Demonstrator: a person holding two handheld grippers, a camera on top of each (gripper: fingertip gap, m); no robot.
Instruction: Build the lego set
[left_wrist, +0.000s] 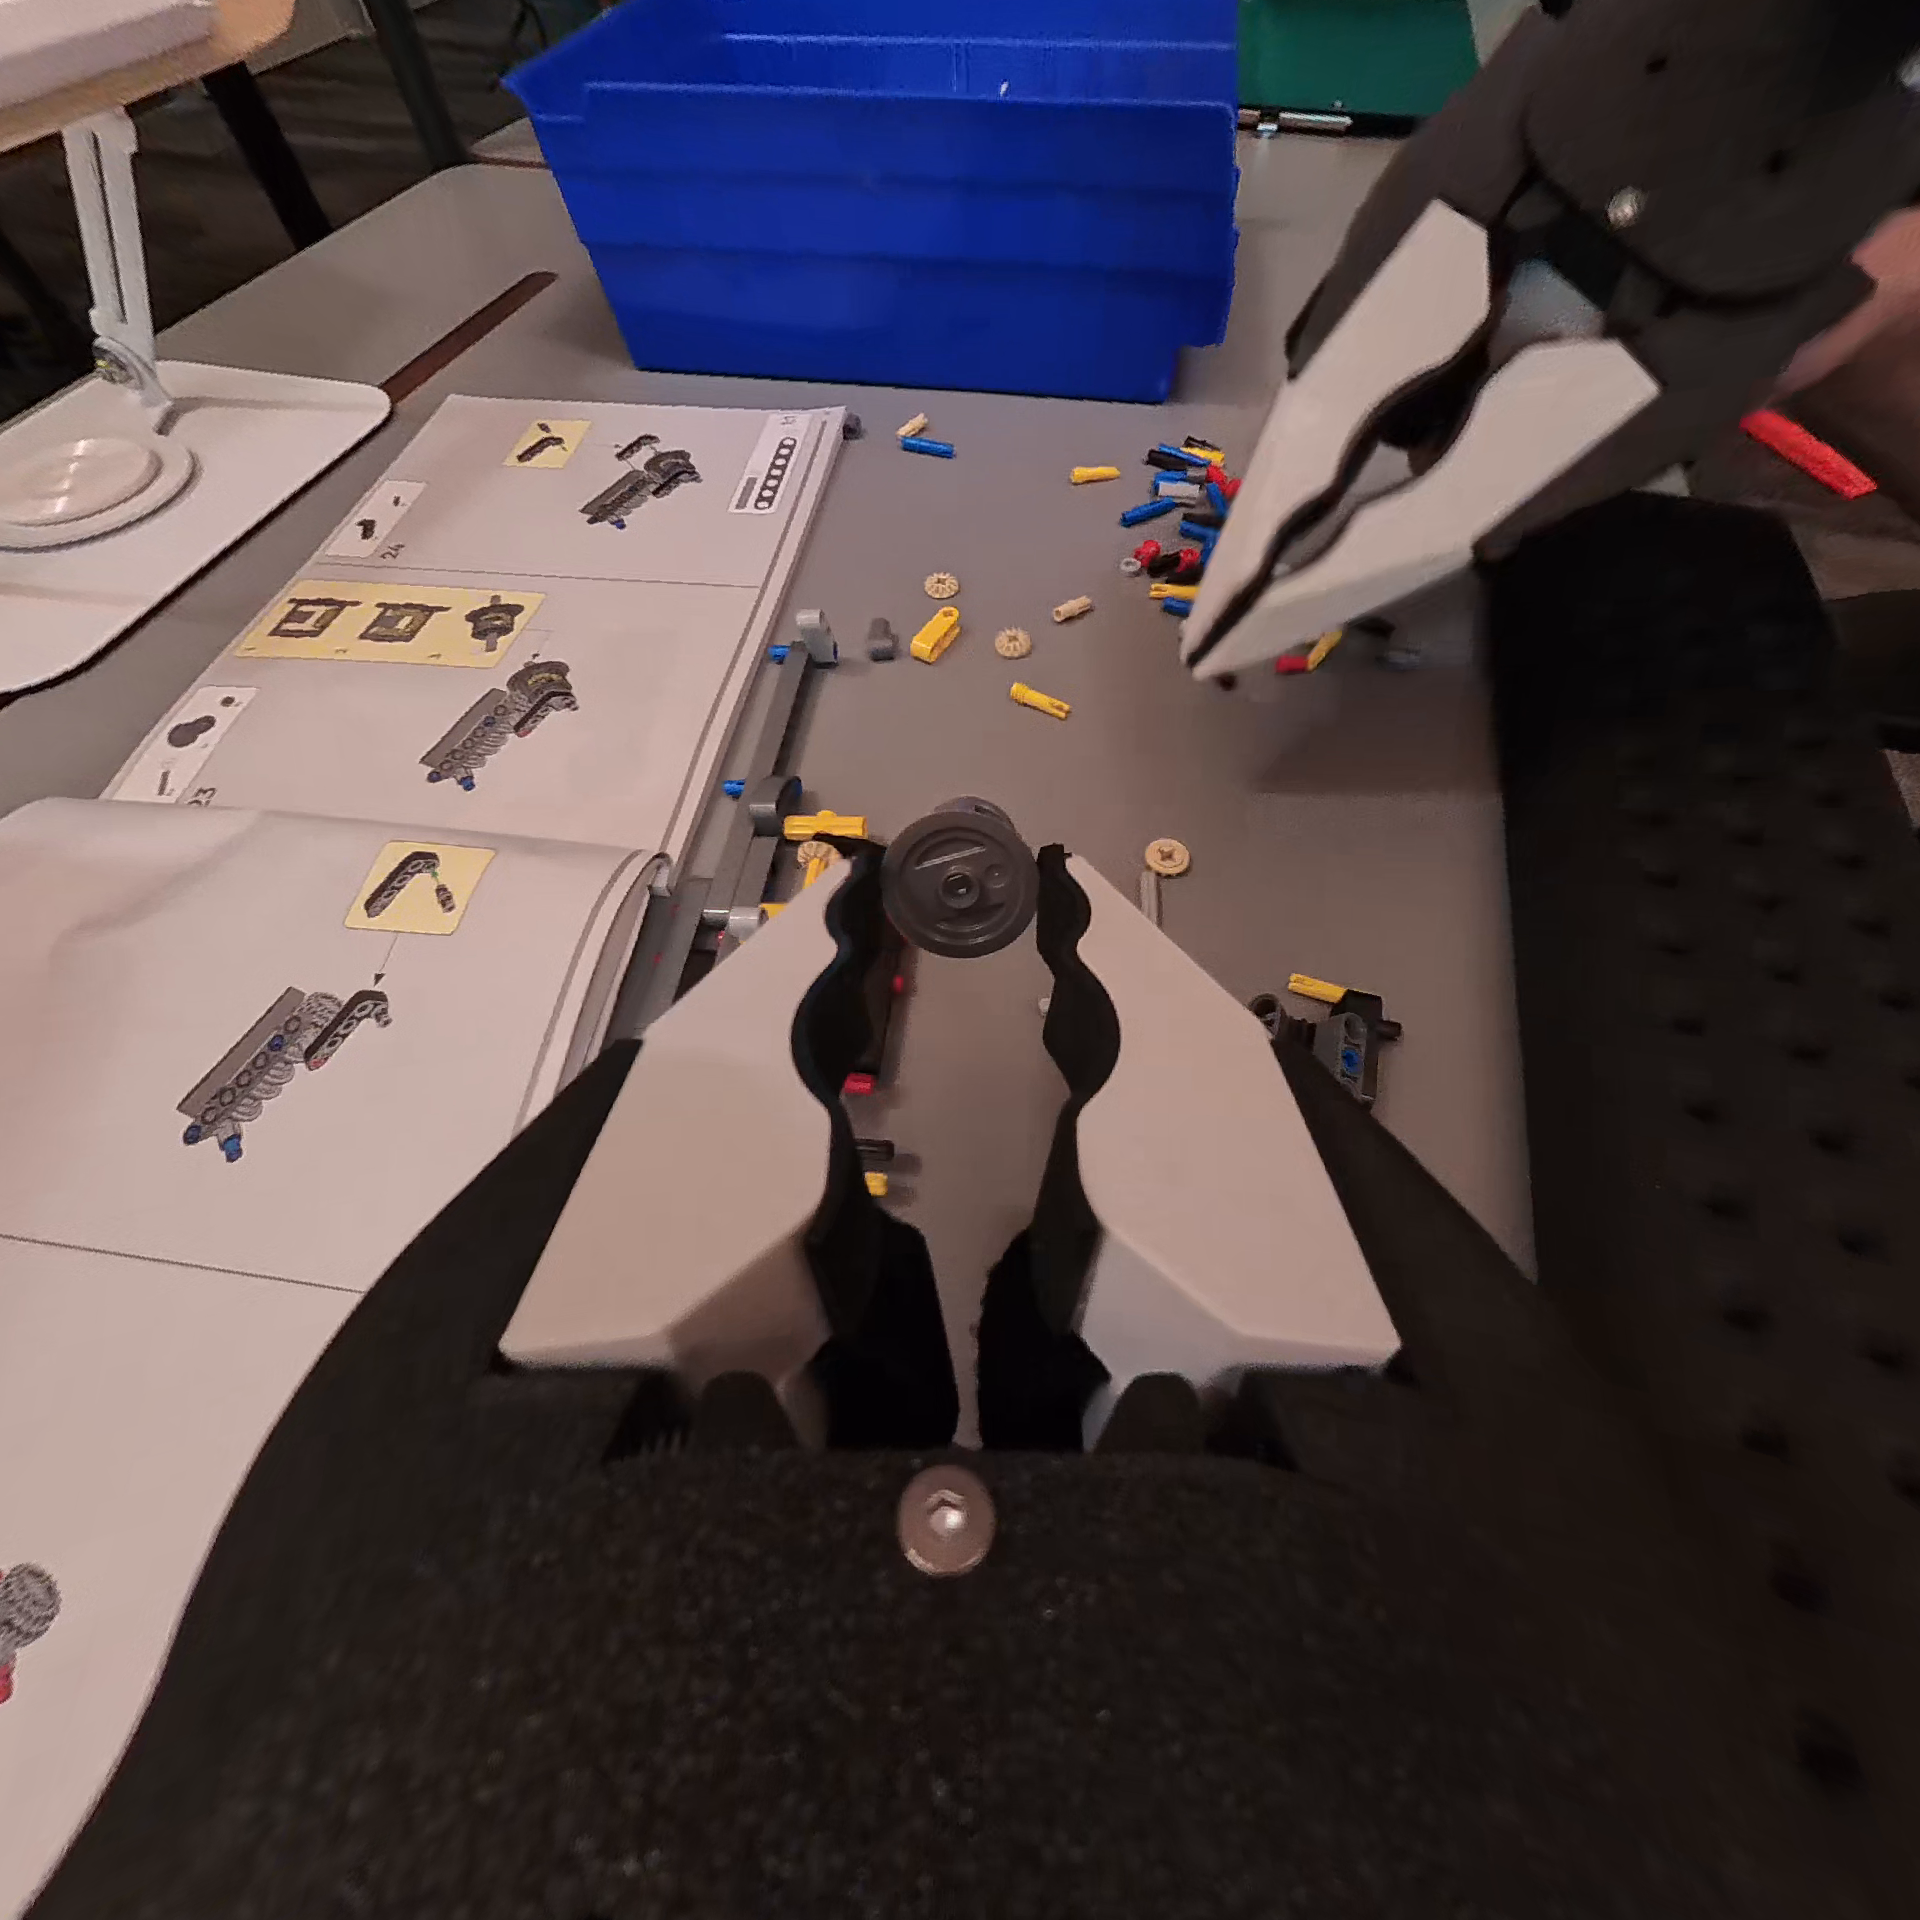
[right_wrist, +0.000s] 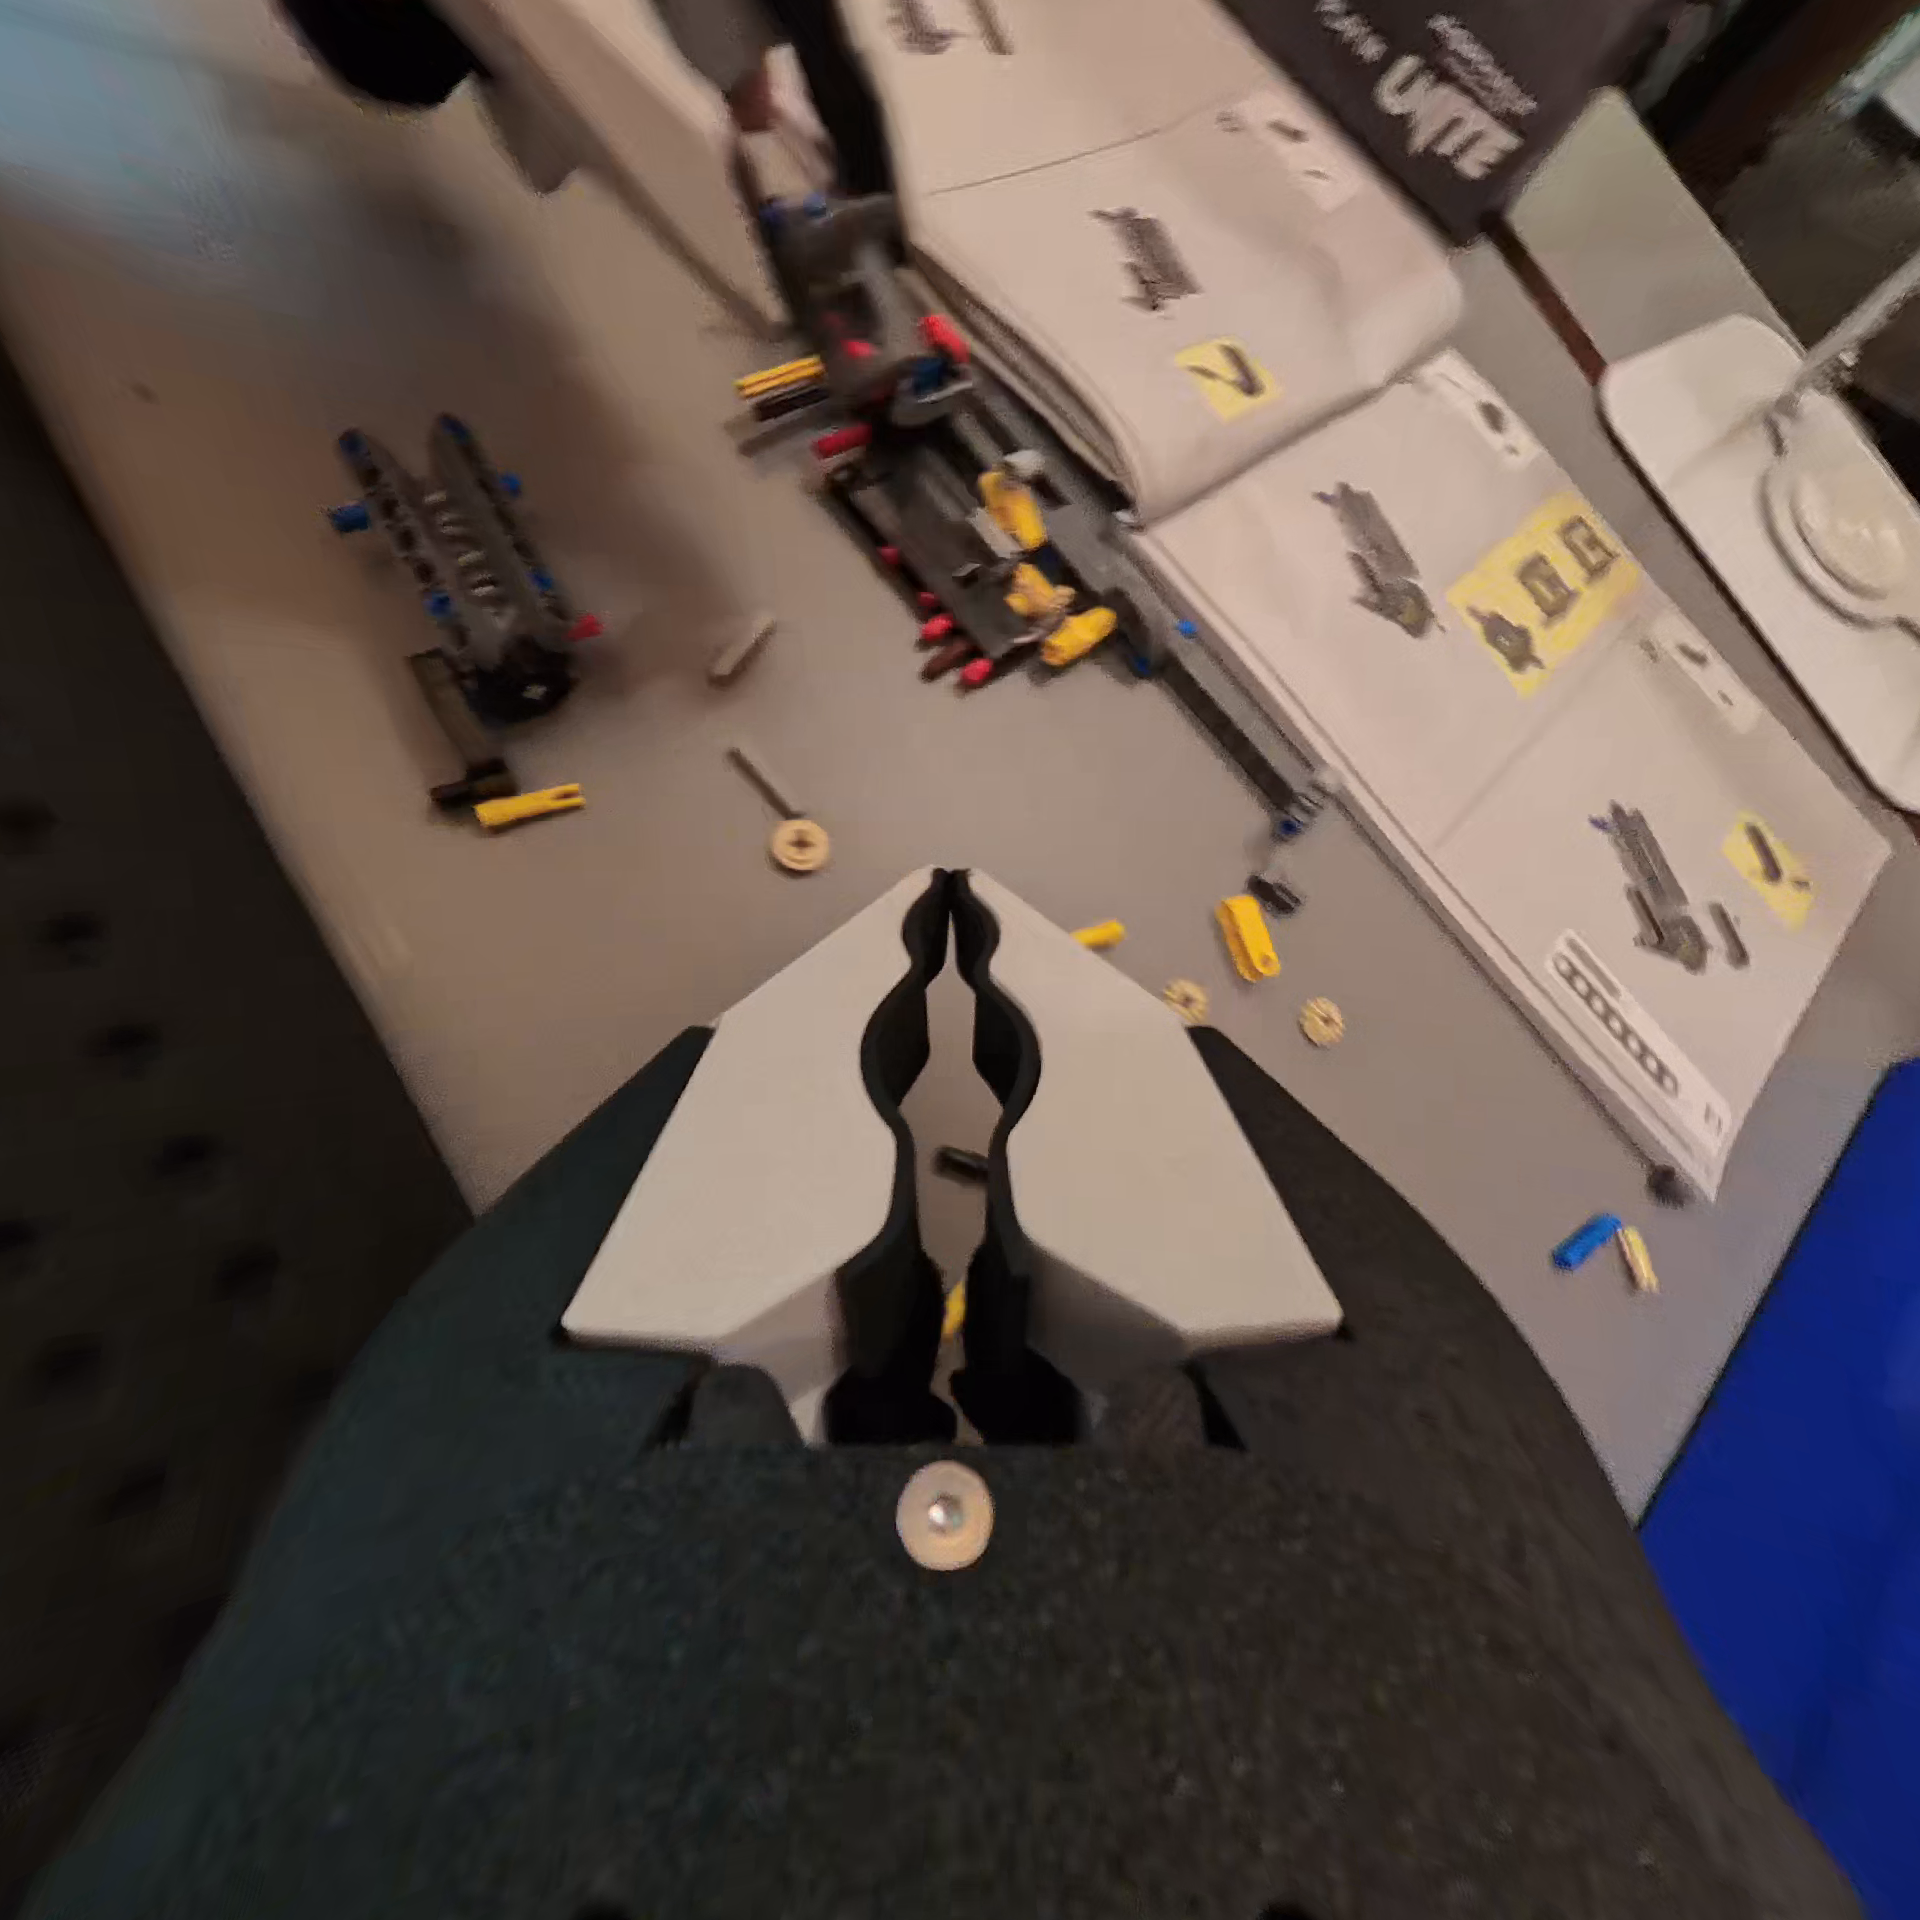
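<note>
My left gripper (left_wrist: 956, 862) is shut on a dark grey round wheel hub (left_wrist: 961, 899), held at the fingertips above the grey table (left_wrist: 1299, 831). A long grey frame assembly (left_wrist: 764, 748) lies along the edge of the instruction booklet (left_wrist: 416, 727); it also shows in the right wrist view (right_wrist: 966, 561). My right gripper (right_wrist: 951, 878) is shut with nothing seen between its tips. In the left wrist view it (left_wrist: 1205, 655) hovers over a pile of loose pins (left_wrist: 1184, 509). A smaller assembly with blue pins (right_wrist: 468, 561) lies apart on the table.
A blue bin (left_wrist: 894, 208) stands at the back of the table. Tan gears (left_wrist: 941, 585), a yellow connector (left_wrist: 935, 634) and a tan disc on an axle (right_wrist: 800, 840) lie loose. A white lamp base (left_wrist: 104, 488) sits beyond the booklet. A black mat (left_wrist: 1683, 935) lies at the right. The gap from one gripper's tips to the other's is roughly 11 centimeters. To reach the yellow connector (left_wrist: 935, 634) in a straight line is about 10 centimeters for my right fingers, about 15 centimeters for my left. It is also in sight in the right wrist view (right_wrist: 1249, 926).
</note>
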